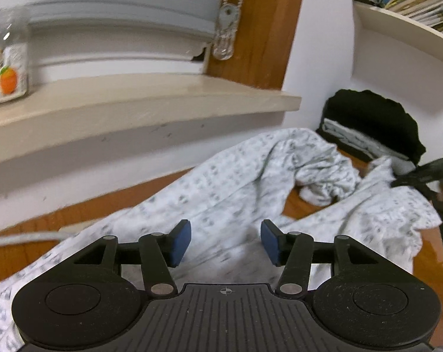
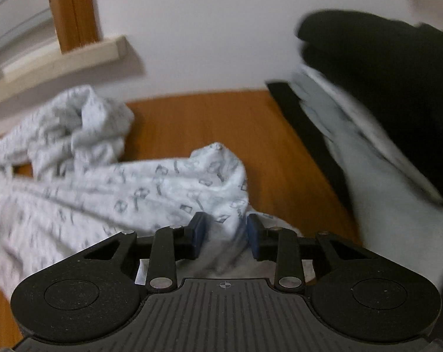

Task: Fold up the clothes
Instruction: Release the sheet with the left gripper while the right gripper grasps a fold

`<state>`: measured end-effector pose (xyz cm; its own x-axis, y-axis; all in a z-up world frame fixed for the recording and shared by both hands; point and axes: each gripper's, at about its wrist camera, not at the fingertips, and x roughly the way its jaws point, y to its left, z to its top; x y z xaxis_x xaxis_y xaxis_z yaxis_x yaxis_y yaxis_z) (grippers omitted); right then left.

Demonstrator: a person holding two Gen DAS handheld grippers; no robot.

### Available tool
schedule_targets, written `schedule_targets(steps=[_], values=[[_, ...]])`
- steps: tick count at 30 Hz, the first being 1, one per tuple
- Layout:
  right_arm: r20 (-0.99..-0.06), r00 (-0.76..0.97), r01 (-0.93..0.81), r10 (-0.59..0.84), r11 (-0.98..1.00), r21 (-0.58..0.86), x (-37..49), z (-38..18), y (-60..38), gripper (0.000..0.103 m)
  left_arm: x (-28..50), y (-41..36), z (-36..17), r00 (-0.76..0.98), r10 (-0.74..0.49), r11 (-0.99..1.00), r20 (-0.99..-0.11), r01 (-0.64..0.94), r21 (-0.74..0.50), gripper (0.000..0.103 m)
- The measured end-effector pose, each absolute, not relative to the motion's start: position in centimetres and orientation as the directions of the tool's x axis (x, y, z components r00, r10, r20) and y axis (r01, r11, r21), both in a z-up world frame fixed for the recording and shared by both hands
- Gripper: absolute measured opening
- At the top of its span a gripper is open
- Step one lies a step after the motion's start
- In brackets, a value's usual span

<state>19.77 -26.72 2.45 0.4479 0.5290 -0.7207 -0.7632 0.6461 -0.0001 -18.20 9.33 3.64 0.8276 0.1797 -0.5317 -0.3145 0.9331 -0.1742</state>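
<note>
Left gripper (image 1: 226, 242) is hovering released over the white grey-patterned garment (image 1: 236, 182); right gripper (image 2: 226, 236) is bracketing a fold, grasp unclear, on the wooden tabletop (image 2: 192, 123).

Both views ride on hand-held grippers and look forward along their fingers, tilted down at a wooden table (image 1: 300, 205). The left wrist view sits close over the white patterned garment (image 1: 227, 182), facing a windowsill (image 1: 133, 99) in the upper left. The right wrist view, also close, faces the wall. Both share the garment and the dark clothes stack (image 2: 383, 82) at right.
</note>
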Motion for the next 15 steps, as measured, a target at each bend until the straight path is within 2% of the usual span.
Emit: schedule_targets(steps=[3,6,8,9,15], values=[[-0.701,0.51,-0.749,0.498,0.658,-0.077,18.5,4.5,-28.3,0.032,-18.6,10.1,3.4,0.821,0.183,0.921,-0.541,-0.335,-0.196,0.057],[-0.637,0.536,-0.756,0.554,0.651,-0.07,17.6,7.3,-28.0,0.035,-18.7,10.1,3.5,0.822,0.2,0.921,-0.534,-0.343,-0.184,0.065],[-0.605,0.509,-0.79,0.612,0.612,-0.045,17.1,8.2,-26.2,0.043,-18.7,9.9,3.5,0.82,0.204,0.925,-0.534,-0.341,-0.17,0.067],[-0.596,0.491,-0.806,0.636,0.59,-0.035,16.8,8.4,-24.8,0.043,-18.7,9.8,3.5,0.819,0.205,0.925,-0.536,-0.341,-0.167,0.067],[-0.622,0.346,-0.894,0.702,0.448,0.008,15.2,5.0,-15.3,0.045,-18.8,10.6,3.3,0.812,0.209,0.911,-0.546,-0.365,-0.194,0.07]])
